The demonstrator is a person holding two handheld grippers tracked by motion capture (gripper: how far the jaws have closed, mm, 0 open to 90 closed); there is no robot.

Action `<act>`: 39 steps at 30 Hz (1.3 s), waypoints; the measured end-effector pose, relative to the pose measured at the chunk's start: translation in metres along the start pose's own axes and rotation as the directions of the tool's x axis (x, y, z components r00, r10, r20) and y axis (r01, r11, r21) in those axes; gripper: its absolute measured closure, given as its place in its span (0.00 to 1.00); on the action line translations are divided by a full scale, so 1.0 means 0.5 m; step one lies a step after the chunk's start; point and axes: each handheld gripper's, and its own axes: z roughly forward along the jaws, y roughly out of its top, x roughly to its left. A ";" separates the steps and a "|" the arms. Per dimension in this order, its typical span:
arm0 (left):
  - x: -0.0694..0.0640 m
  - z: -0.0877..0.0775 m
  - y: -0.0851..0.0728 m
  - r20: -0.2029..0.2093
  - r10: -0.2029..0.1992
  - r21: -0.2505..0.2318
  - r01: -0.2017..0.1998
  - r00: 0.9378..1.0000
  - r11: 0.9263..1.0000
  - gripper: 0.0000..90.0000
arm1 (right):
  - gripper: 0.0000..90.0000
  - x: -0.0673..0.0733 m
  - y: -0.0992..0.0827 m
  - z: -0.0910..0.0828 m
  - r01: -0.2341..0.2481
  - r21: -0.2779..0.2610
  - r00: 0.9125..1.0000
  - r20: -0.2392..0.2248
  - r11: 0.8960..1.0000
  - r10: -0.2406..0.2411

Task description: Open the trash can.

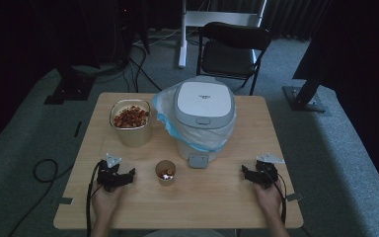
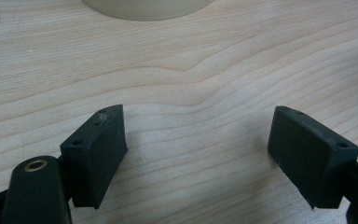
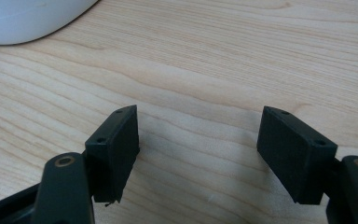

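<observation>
A white lidded bin [image 1: 205,106] lined with a blue-and-white bag stands at the table's middle back. To its left is a cream pot [image 1: 131,122] full of red and yellow pieces. A small paper cup [image 1: 166,172] with a few pieces stands in front, between both grippers. My left gripper [image 1: 123,175] rests on the table at the front left, open, with bare wood between its jaws [image 2: 196,135]. My right gripper [image 1: 249,174] rests at the front right, open with nothing in it [image 3: 198,133]. The pot's base [image 2: 147,7] shows at the top of the left gripper view, the bin's base [image 3: 28,18] in the right gripper view.
The wooden table [image 1: 227,197] has bare room along its front edge. A grey foot pedal [image 1: 198,160] juts from the bin's front. A black folding chair [image 1: 231,49] stands behind the table. Cables [image 1: 47,170] trail on the grey carpet at the left.
</observation>
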 end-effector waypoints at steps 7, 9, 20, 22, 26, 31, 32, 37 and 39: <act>0.000 0.000 0.000 0.001 -0.001 0.000 0.001 1.000 1.000 0.22 | 0.32 0.000 0.000 0.000 0.000 0.000 1.000 0.000 1.000 0.000; 0.000 0.000 0.000 0.001 -0.001 0.000 0.001 1.000 1.000 0.22 | 0.32 0.000 0.000 0.000 0.000 0.000 1.000 0.000 1.000 0.000; -0.001 -0.011 -0.009 0.000 -0.003 -0.011 0.003 1.000 1.000 0.25 | 0.32 0.000 0.000 0.000 -0.001 0.000 1.000 0.000 1.000 0.001; -0.003 -0.017 -0.011 0.006 -0.002 -0.021 0.002 1.000 1.000 0.25 | 0.32 0.000 0.000 0.000 -0.001 0.000 1.000 0.000 1.000 0.001; -0.006 -0.029 -0.018 0.033 -0.018 -0.033 0.019 0.999 0.999 0.25 | 0.32 0.000 0.000 0.000 -0.001 0.000 1.000 0.000 1.000 0.001; -0.015 -0.039 -0.031 0.054 -0.024 -0.036 0.026 0.998 0.999 0.25 | 0.32 0.000 0.000 0.000 -0.001 0.000 1.000 0.000 1.000 0.001; -0.016 -0.041 -0.034 0.057 -0.026 -0.036 0.028 0.998 0.999 0.25 | 0.32 0.000 0.000 0.000 0.000 0.000 1.000 0.000 1.000 0.000; -0.025 -0.055 -0.047 0.063 -0.044 -0.037 0.046 0.997 0.998 0.25 | 0.32 0.000 0.000 0.000 -0.002 0.000 1.000 0.000 1.000 0.002; -0.029 -0.062 -0.052 0.067 -0.050 -0.040 0.052 0.997 0.998 0.25 | 0.32 0.000 0.000 0.000 -0.002 0.000 1.000 0.001 1.000 0.002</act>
